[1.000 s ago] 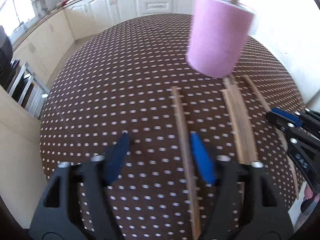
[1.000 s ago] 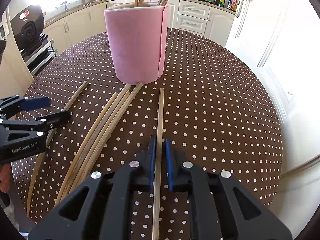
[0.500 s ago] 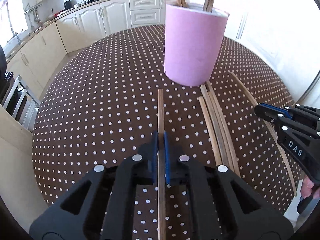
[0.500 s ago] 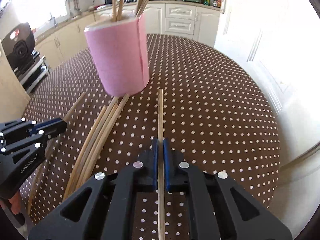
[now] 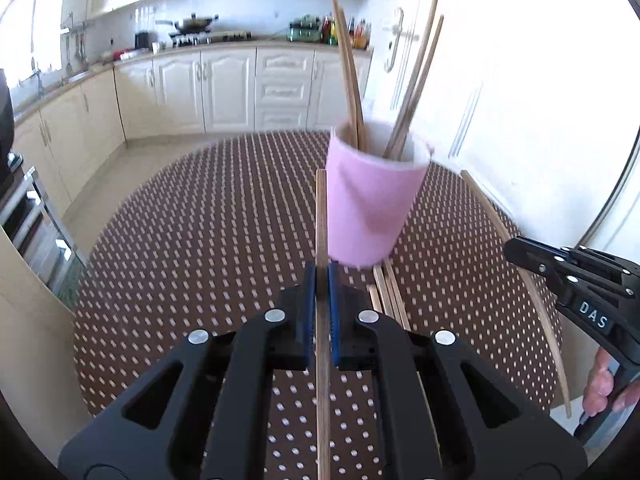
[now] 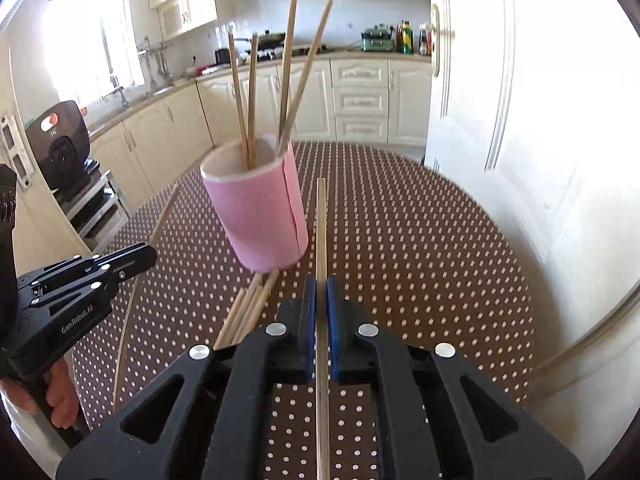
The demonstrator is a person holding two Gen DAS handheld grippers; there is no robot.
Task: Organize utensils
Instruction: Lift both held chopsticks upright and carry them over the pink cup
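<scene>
On a round table with a brown, white-dotted cloth stands a pink cylindrical holder with four thin wooden sticks upright inside. Lettering reads "DAS" on one black gripper body and "GenRobot.AI" on the other. The left gripper is clamped on a straight wooden stick pointing away toward the holder; the right gripper pinches another stick likewise. More loose sticks lie beside the holder.

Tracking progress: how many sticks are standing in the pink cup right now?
4: all in the pink cup, two sticks leaning left, two sticks leaning right. Shorter ones inside may be hidden.
</scene>
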